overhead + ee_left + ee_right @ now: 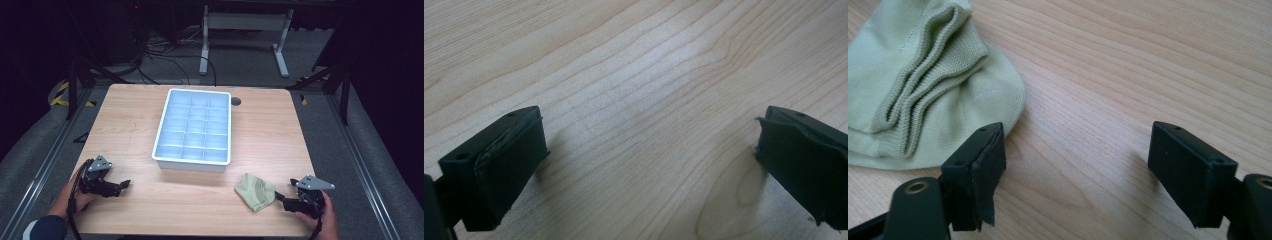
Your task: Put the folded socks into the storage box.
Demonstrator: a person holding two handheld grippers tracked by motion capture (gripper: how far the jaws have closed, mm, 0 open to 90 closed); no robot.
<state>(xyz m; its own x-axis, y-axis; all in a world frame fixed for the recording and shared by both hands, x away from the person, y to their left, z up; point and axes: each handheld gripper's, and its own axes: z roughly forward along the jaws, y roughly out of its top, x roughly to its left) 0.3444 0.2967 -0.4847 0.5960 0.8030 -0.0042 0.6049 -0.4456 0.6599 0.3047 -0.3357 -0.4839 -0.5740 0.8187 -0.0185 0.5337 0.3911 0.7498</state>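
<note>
A folded pale green sock [255, 191] lies near the table's front edge, right of centre. My right gripper [280, 198] is just right of it, low over the wood, open with nothing between its jaws. In the right gripper view the sock [923, 85] lies at upper left, with its edge beside the gripper's left jaw; that gripper [1075, 160] spans bare wood. My left gripper [125, 185] rests at the front left, far from the sock, open and empty. The left gripper [649, 165] has only wood grain between its jaws.
A white tray [156, 150] divided into several empty compartments stands at the table's centre. A small dark round fitting [235, 101] sits by the tray's far right corner. Cables and a white desk frame [245, 22] lie on the floor beyond the table.
</note>
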